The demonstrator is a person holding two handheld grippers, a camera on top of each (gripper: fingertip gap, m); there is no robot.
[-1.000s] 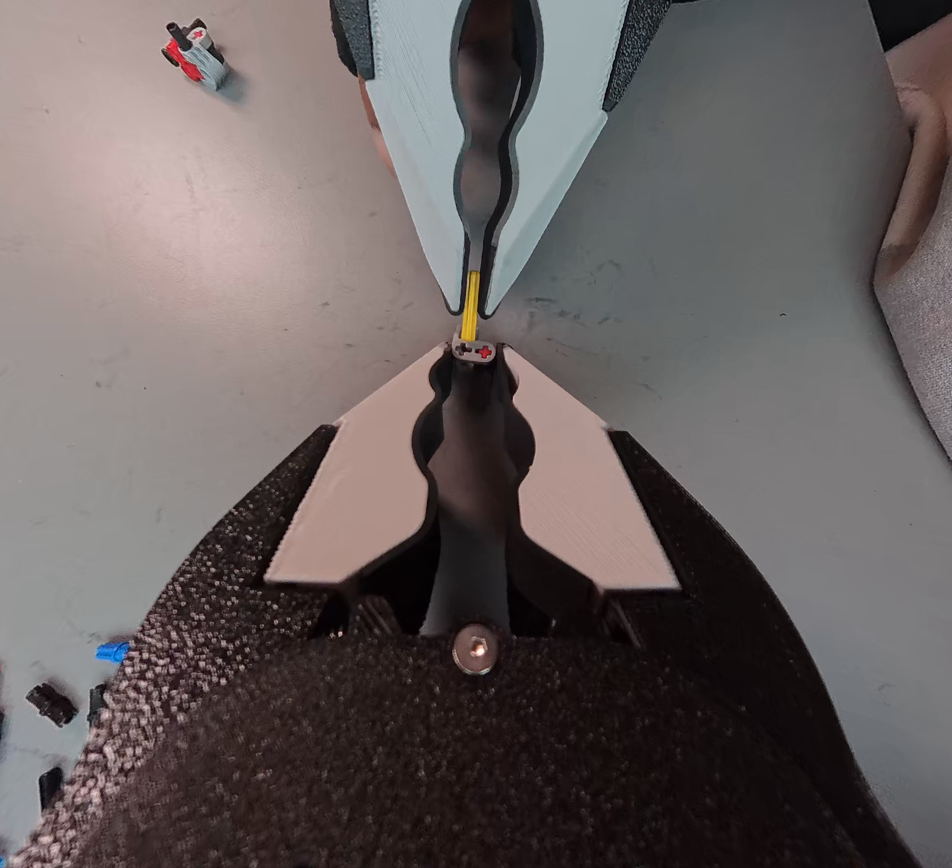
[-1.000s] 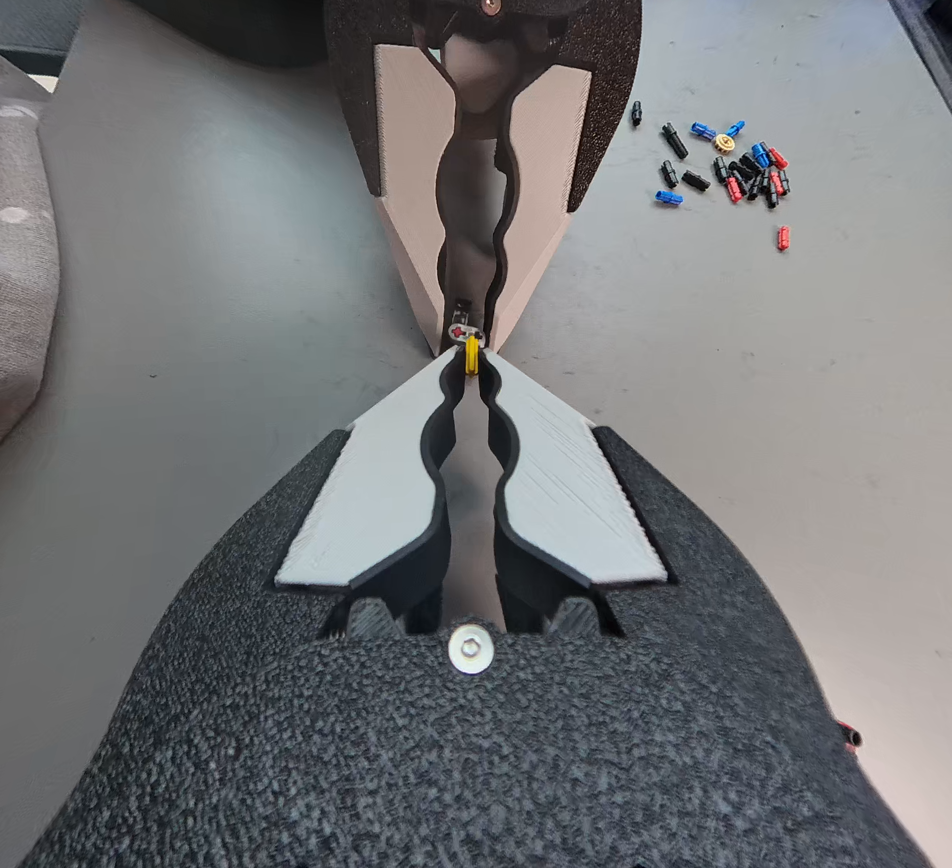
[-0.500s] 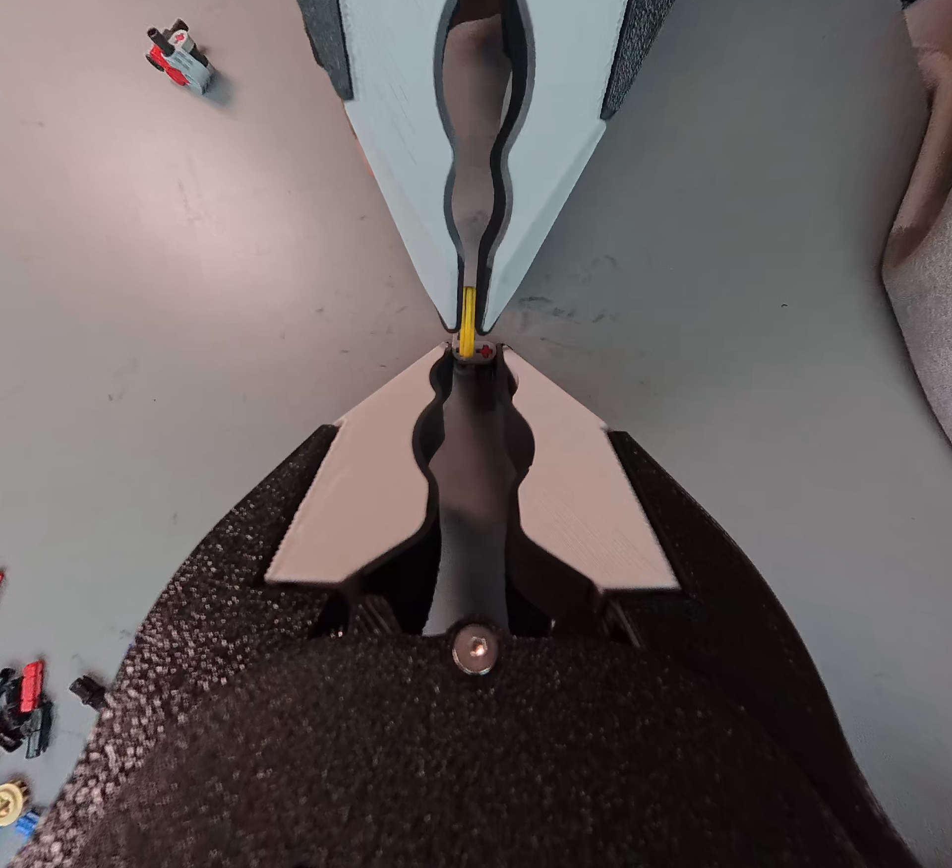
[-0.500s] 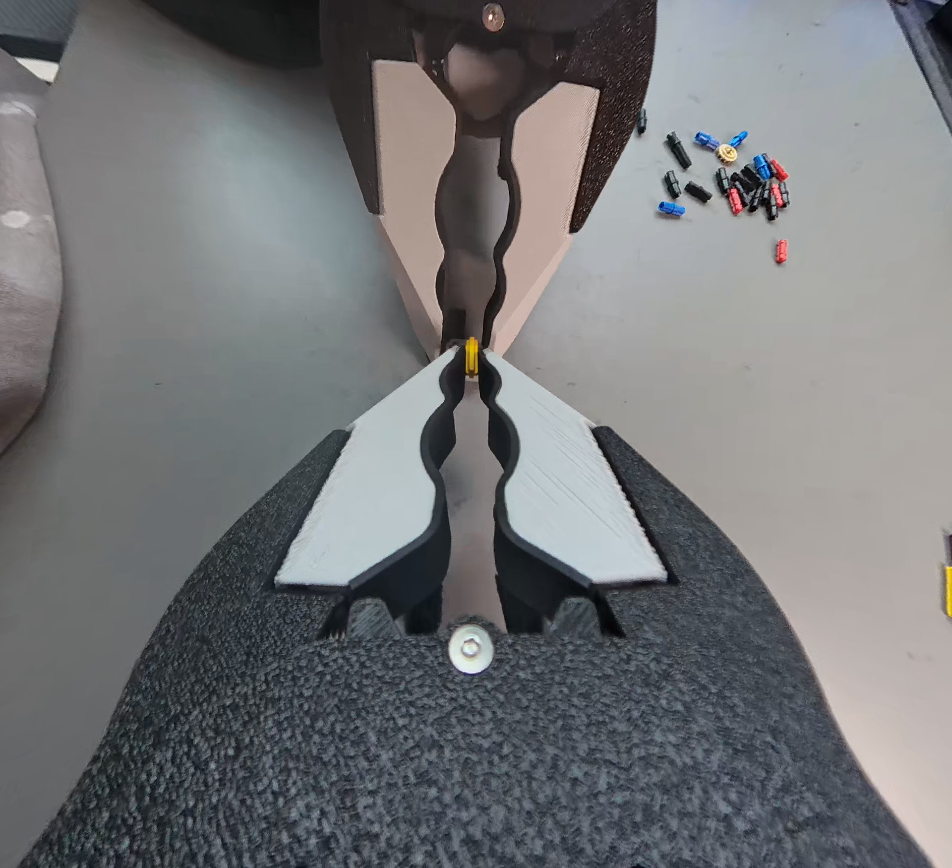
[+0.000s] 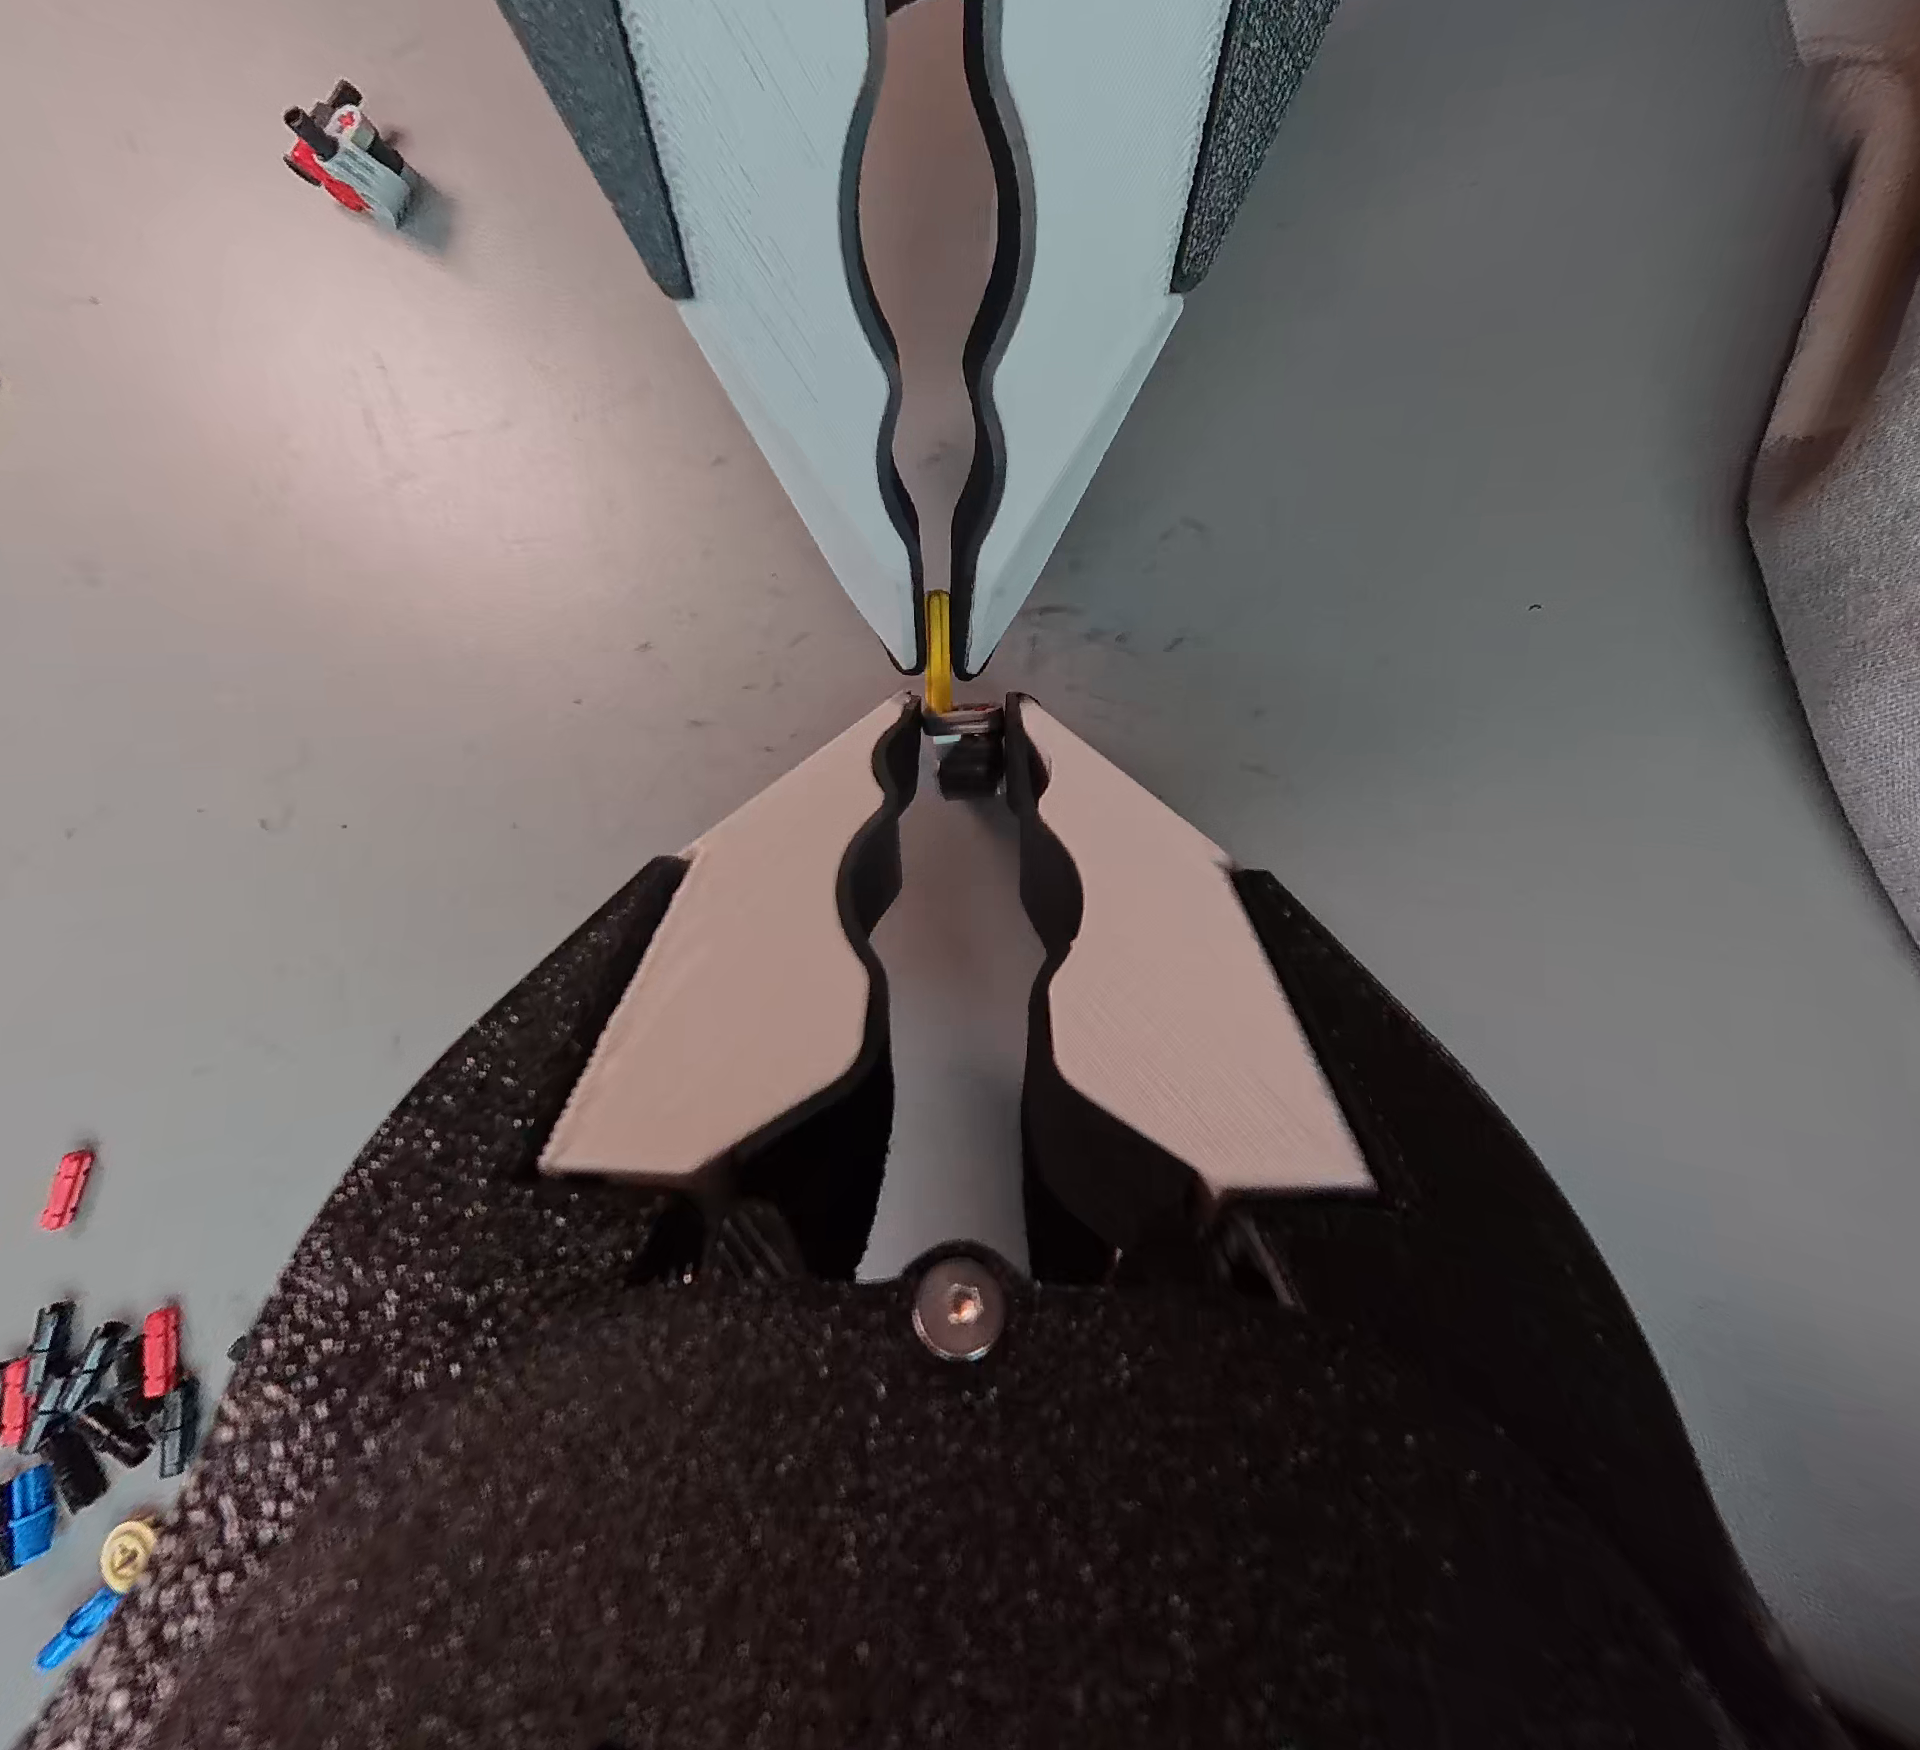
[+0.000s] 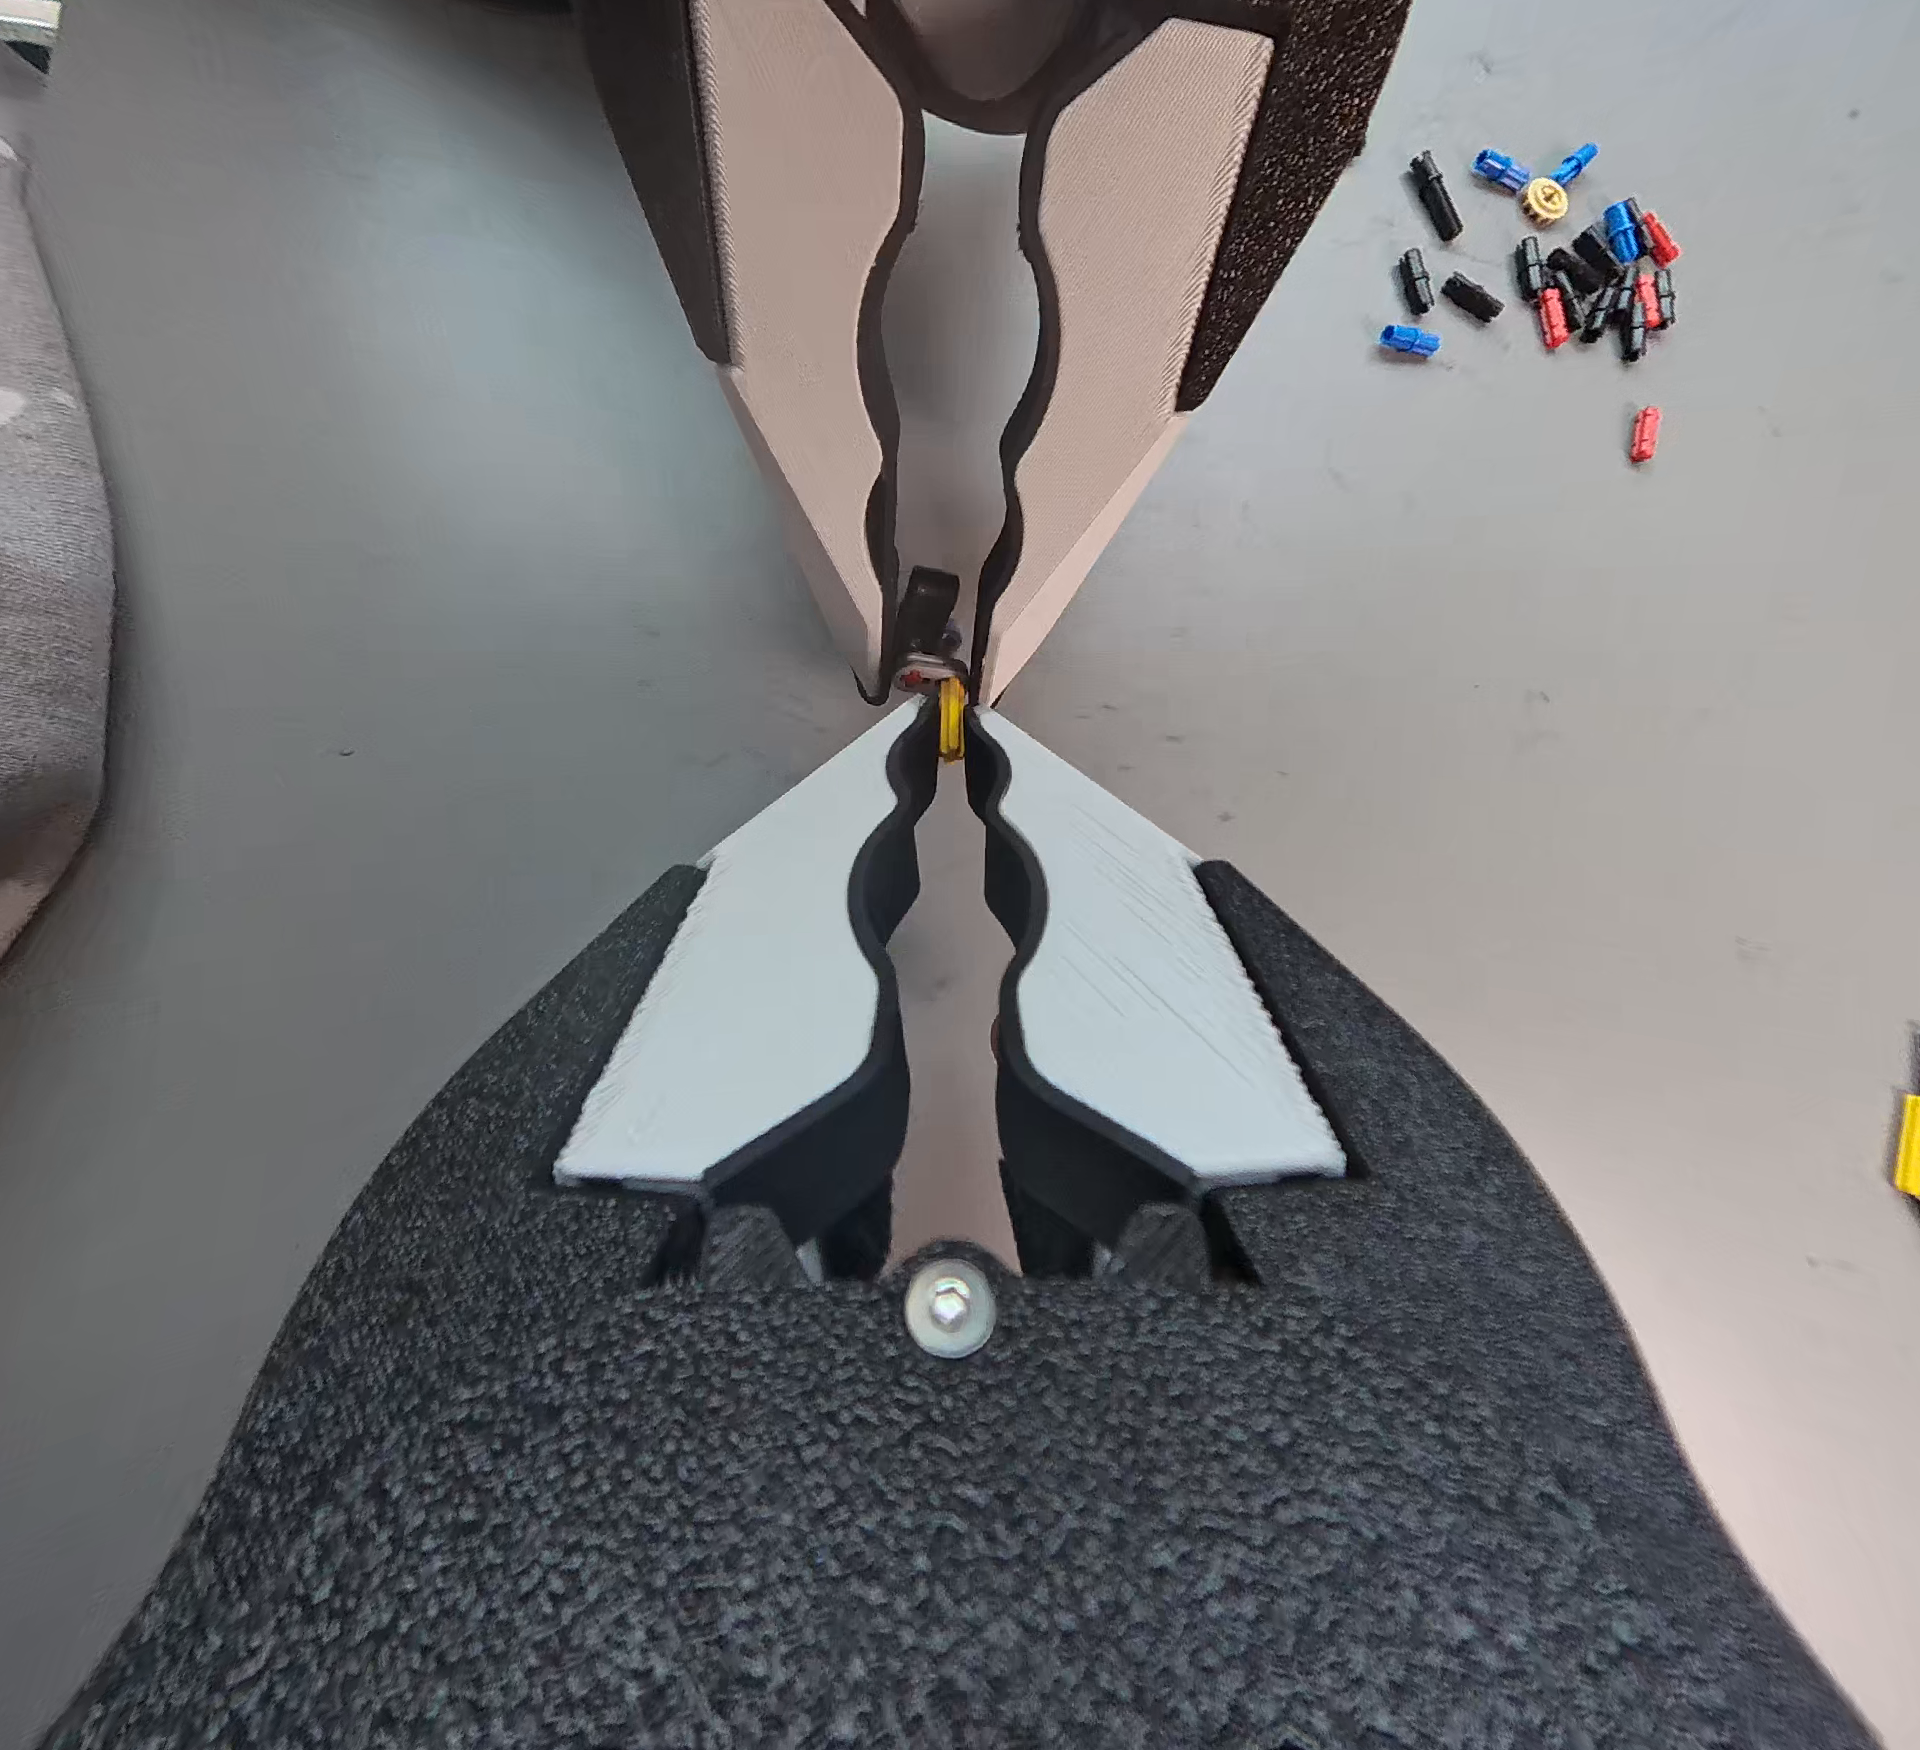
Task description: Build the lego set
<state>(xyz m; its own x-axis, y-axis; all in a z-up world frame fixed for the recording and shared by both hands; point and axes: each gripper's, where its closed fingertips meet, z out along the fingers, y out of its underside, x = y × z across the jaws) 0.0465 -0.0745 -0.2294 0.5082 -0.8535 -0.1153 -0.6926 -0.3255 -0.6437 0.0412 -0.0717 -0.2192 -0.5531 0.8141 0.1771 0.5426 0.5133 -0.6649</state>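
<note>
1. Left wrist view: the left gripper pinches a small grey connector with a black piece behind it, tip to tip with the right gripper, which is pressed on a yellow axle, above the grey table.
2. Judged step: seating the axle into the connector's hole; next comes a straight, aligned push.
3. Only this view shows a small grey-and-red sub-assembly.
4. Right wrist view alone shows the loose pins whole and a yellow part at the edge.

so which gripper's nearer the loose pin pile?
Left. The left gripper has the pin pile beside its body; the right gripper sits farther off across the table.
</note>
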